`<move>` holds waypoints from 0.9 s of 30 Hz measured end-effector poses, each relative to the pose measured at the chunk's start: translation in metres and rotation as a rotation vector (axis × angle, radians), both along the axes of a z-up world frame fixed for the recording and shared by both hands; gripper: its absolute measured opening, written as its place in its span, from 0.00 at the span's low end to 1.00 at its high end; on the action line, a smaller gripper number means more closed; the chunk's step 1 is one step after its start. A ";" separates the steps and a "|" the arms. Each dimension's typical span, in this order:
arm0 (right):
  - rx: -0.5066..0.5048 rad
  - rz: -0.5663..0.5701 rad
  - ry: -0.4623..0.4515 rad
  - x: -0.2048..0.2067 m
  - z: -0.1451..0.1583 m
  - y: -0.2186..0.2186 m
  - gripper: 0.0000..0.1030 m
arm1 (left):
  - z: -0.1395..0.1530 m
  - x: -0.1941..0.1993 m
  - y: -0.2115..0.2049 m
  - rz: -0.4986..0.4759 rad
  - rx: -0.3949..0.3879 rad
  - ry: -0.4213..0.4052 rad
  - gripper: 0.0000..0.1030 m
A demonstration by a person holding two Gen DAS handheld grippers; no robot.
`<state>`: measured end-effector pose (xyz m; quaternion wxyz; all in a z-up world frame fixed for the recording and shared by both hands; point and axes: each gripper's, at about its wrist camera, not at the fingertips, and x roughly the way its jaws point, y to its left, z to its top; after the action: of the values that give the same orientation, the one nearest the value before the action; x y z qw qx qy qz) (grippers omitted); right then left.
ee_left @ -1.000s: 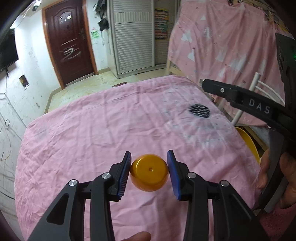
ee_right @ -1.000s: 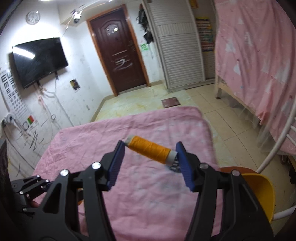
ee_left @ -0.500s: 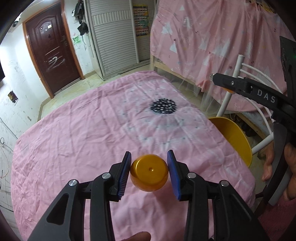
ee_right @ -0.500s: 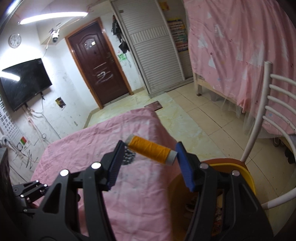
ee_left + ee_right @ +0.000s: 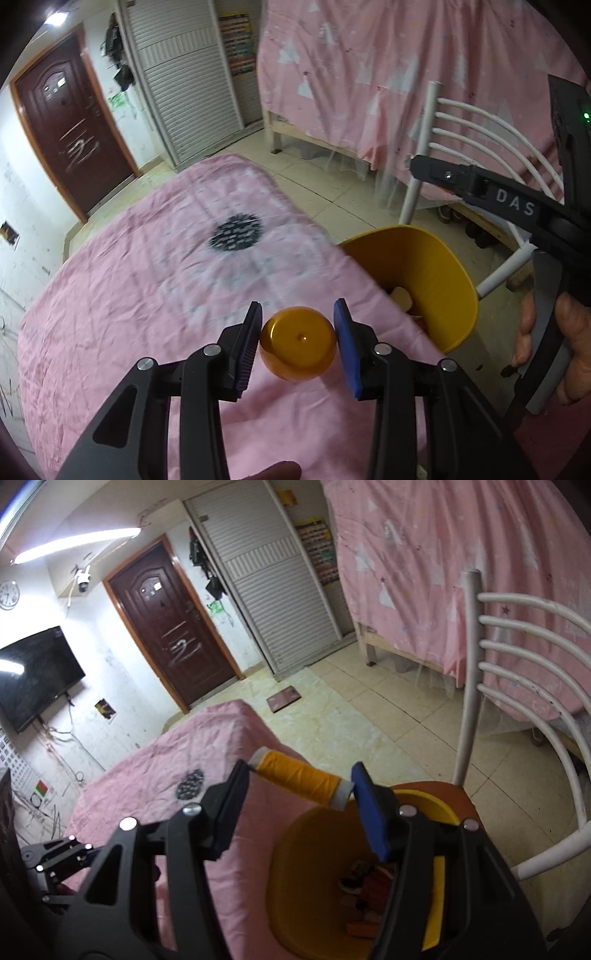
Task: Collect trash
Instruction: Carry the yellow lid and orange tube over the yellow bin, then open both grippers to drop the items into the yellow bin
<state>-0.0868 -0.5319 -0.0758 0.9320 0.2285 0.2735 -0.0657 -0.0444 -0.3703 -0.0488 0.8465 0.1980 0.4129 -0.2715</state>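
Note:
My left gripper (image 5: 298,341) is shut on a round orange-gold cap (image 5: 298,344) and holds it above the right edge of the pink-covered table (image 5: 147,280). My right gripper (image 5: 301,790) is shut on an orange thread spool (image 5: 301,781), held by its ends above the yellow trash bin (image 5: 295,853). The bin (image 5: 424,266) stands on the floor just right of the table and holds several bits of trash. The right gripper also shows in the left wrist view (image 5: 491,192), high above the bin.
A white metal chair (image 5: 517,709) stands right behind the bin. A dark patterned patch (image 5: 236,232) marks the tablecloth. A pink-draped bed (image 5: 406,74) fills the right. A brown door (image 5: 173,635) and a shutter cabinet are at the back.
Both grippers have swung right, from over the table towards the bin, each keeping its object. The bin now lies directly under the right gripper.

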 end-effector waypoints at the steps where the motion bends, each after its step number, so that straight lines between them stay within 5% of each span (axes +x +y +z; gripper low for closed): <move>1: 0.006 -0.008 0.001 -0.003 -0.002 -0.005 0.54 | -0.001 0.000 -0.005 -0.007 0.001 0.005 0.32; 23: 0.091 -0.097 -0.006 -0.030 -0.028 -0.065 0.54 | -0.024 0.014 -0.118 -0.128 0.032 0.120 0.32; 26: 0.096 -0.101 -0.005 -0.030 -0.030 -0.067 0.54 | -0.027 0.015 -0.126 -0.136 0.043 0.131 0.41; 27: 0.097 -0.102 -0.004 -0.030 -0.030 -0.067 0.54 | -0.028 0.015 -0.128 -0.138 0.048 0.131 0.53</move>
<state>-0.1164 -0.5993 -0.1057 0.9158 0.2873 0.2625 -0.0992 -0.0296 -0.4983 -0.0765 0.7919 0.2280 0.4593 -0.3316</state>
